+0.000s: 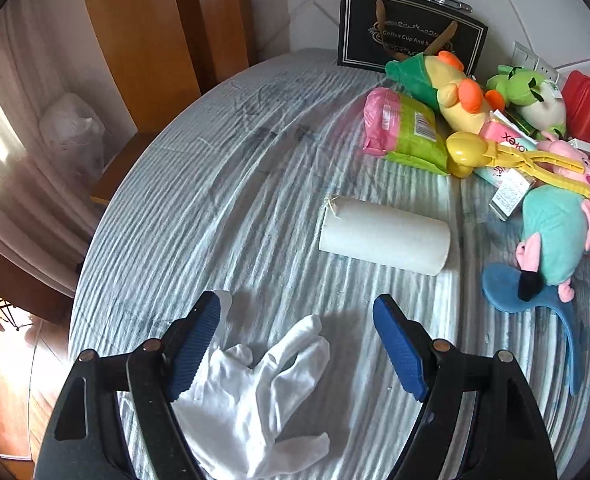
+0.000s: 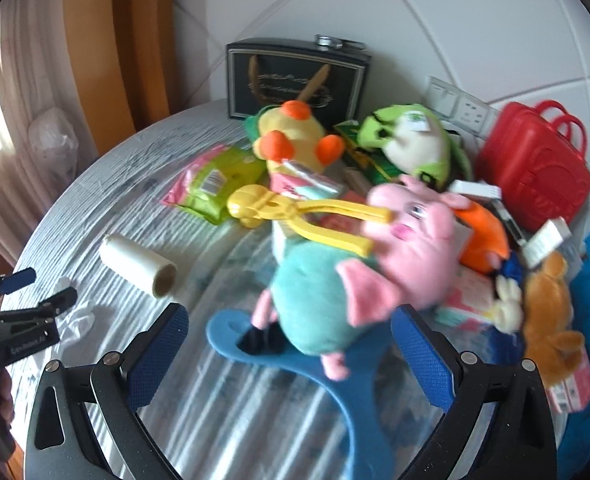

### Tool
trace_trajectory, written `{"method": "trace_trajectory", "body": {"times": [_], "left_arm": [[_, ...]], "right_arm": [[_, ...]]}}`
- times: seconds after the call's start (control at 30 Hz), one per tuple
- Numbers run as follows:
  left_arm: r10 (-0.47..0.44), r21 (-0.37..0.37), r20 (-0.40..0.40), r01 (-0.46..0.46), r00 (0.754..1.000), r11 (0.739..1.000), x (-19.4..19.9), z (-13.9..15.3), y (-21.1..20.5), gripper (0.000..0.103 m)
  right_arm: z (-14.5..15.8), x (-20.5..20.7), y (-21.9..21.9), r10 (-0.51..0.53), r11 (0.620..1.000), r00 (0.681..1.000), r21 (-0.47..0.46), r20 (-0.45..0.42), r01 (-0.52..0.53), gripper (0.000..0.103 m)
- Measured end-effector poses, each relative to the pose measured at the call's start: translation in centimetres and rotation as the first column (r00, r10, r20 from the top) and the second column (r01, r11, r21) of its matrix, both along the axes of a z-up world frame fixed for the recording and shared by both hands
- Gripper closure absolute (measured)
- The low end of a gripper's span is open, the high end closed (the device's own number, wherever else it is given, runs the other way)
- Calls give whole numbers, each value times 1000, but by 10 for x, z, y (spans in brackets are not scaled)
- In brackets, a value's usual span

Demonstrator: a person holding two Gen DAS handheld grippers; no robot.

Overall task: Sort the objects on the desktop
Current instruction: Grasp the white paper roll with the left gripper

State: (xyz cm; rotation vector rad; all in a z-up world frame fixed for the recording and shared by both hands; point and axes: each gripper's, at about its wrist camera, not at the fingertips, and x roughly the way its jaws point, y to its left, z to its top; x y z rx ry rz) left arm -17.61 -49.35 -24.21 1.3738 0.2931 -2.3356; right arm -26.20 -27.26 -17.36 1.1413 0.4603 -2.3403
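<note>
My left gripper (image 1: 297,310) is open and empty above a white glove (image 1: 255,396) on the striped tablecloth. A white roll (image 1: 383,234) lies just beyond it. My right gripper (image 2: 289,320) is open, its jaws on either side of a pink pig plush in a teal shirt (image 2: 335,280) that lies on a blue flat piece (image 2: 335,372). I cannot tell if the pads touch the plush. Yellow plastic tongs (image 2: 295,212) lie behind it. The left gripper (image 2: 35,292) shows at the left edge of the right wrist view.
A pile fills the table's far right: yellow duck plush (image 2: 295,136), green frog plush (image 2: 411,140), red plastic case (image 2: 535,168), brown plush (image 2: 551,320), pink-green packet (image 1: 407,128), small boxes. A black gift bag (image 1: 407,32) stands against the wall. A wooden chair (image 1: 143,60) stands left.
</note>
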Motion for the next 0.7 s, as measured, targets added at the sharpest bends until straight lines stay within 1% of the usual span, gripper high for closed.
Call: {"method": "trace_trajectory", "body": {"times": [0.2, 0.3, 0.4, 0.47, 0.53, 0.57, 0.6, 0.63, 0.67, 0.7], "left_arm": [[28, 13, 44, -29, 999, 1000, -20, -29, -27, 24], [36, 14, 65, -37, 997, 999, -33, -42, -39, 24], [33, 23, 66, -34, 997, 999, -48, -49, -48, 24], [28, 19, 59, -29, 998, 999, -61, -51, -52, 24], [18, 24, 43, -19, 999, 1000, -76, -49, -55, 24], [9, 29, 32, -10, 999, 1000, -83, -47, -54, 24], [1, 28, 22, -2, 1000, 1000, -88, -45, -53, 24], [-10, 27, 12, 9, 1000, 1000, -92, -41, -50, 24], [-20, 31, 1, 20, 1000, 999, -95, -38, -46, 24], [-27, 38, -10, 27, 1000, 999, -95, -34, -43, 24]], "right_arm": [[-30, -32, -68, 102, 994, 995, 48, 22, -103, 0], [-46, -47, -95, 143, 987, 989, 72, 22, -144, 0], [-67, -60, -118, 175, 977, 984, 117, 21, -176, 0], [-84, -66, -130, 195, 966, 981, 167, 25, -196, 0], [-96, -60, -136, 227, 950, 974, 224, -5, -220, 0], [-101, -56, -138, 251, 943, 968, 223, 18, -248, 0], [-104, -52, -137, 261, 943, 964, 200, 49, -265, 0], [-107, -48, -135, 274, 946, 957, 154, 92, -286, 0], [-109, -45, -132, 276, 947, 955, 135, 112, -290, 0], [-109, -41, -126, 258, 953, 961, 139, 101, -271, 0]]}}
